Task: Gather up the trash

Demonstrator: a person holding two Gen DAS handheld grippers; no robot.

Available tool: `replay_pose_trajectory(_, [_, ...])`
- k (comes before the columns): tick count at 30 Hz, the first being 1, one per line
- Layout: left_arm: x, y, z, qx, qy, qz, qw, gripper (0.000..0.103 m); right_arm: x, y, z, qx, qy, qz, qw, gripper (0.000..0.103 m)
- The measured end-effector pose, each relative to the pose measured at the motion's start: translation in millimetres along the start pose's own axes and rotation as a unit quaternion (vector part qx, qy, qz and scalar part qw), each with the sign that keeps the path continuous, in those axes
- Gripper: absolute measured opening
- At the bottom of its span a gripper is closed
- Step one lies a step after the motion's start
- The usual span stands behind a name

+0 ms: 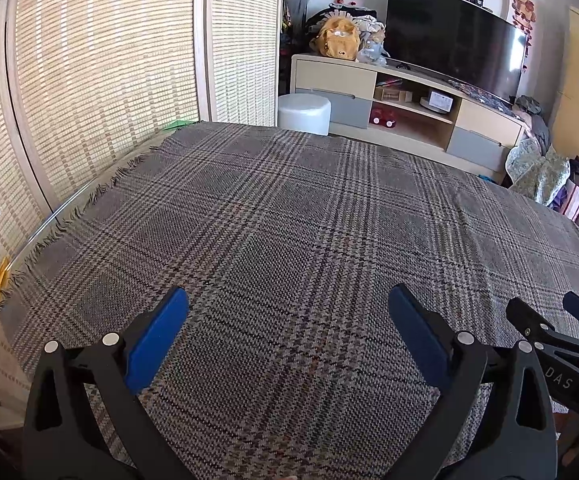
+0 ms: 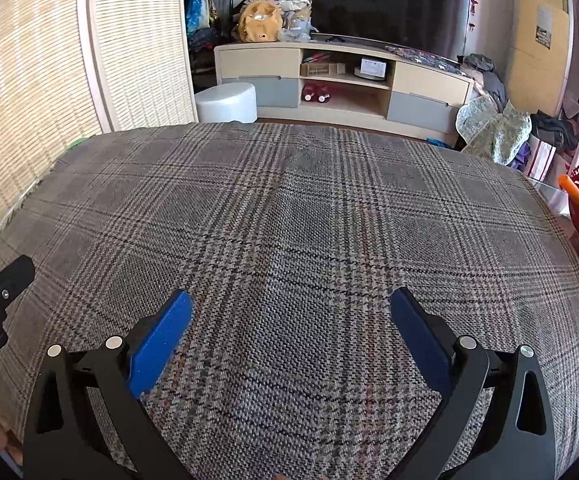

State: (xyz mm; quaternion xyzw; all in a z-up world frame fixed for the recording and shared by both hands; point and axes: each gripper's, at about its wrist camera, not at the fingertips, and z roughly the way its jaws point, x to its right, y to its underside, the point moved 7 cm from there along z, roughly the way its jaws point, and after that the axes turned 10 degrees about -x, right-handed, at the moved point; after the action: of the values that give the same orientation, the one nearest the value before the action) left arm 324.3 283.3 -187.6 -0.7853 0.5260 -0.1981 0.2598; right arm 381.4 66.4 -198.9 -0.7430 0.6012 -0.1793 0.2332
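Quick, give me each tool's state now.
Left tool: open, holding nothing, over the plaid cloth.
Right tool: open, holding nothing.

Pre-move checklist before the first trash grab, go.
1. Left gripper open and holding nothing: ok.
2. Right gripper open and holding nothing: ok.
3. Grippers apart from each other, side by side over the plaid cloth: ok.
4. Trash target on the cloth: not ok, none shows in either view.
5. Possible scraps at the cloth's left edge, a yellow piece and a green piece by the woven screen: cannot tell whether they are trash.
6. Bin or bag for the trash: cannot tell, none clearly in view.
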Motion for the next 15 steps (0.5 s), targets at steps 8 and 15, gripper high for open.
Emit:
replay_pose_trajectory(8, [-18, -19, 28, -0.01, -0.024, -0.005, 0.9996, 0.095, -34, -19, 23, -0.013, -0.019, -0.009, 1.0, 0.1])
replay_pose_trajectory(15, [-37, -29, 46, -0.02, -0.038, -0.013, 0.999, 0.095, -51, -27, 45, -0.034, -0.035, -0.001, 0.999, 0.1])
